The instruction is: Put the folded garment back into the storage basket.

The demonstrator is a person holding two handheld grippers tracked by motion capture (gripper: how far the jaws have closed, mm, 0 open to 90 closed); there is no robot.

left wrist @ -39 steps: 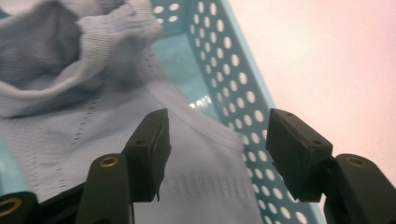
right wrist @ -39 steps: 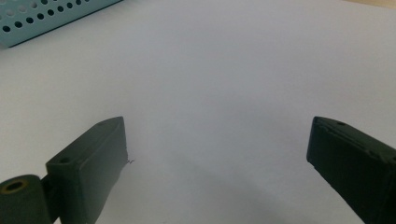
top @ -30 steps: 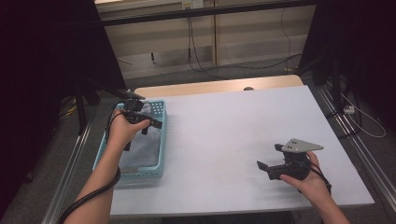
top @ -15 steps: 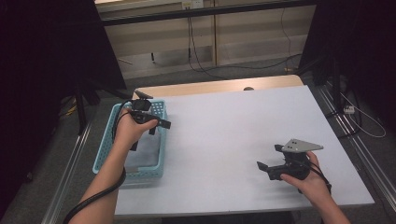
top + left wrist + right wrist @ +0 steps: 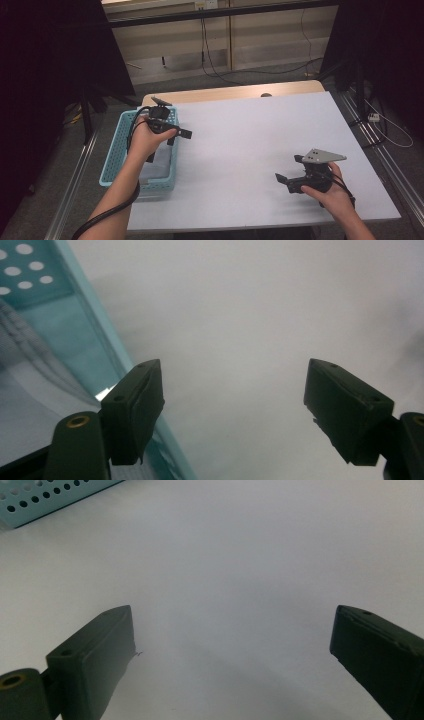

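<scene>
**Left gripper empty at the basket's right rim, right one parked**

So the left gripper (image 5: 181, 135) sits just over the right rim of the light blue perforated plastic basket (image 5: 116, 155), which stands at the left edge of the pale grey desk (image 5: 250, 135). Its jaws have just been opening and stand wide apart with nothing between them; the left gripper view looks straight through the gap onto bare desk, with the basket wall running past the left jaw. Inside the basket lies something flat, pale and translucent (image 5: 159, 167), maybe a plastic sheet or bag, can't really tell.

The right gripper (image 5: 287, 180) rests near the desk's near right corner, jaws also spread and empty, pointing left across the desk toward the basket.

Key relation: the basket's contents lie down and to the near left of the left gripper, the basket's long axis runs near to far, and the left hand is by far the nearer one. I'd guess any reach back in is its job.
</scene>
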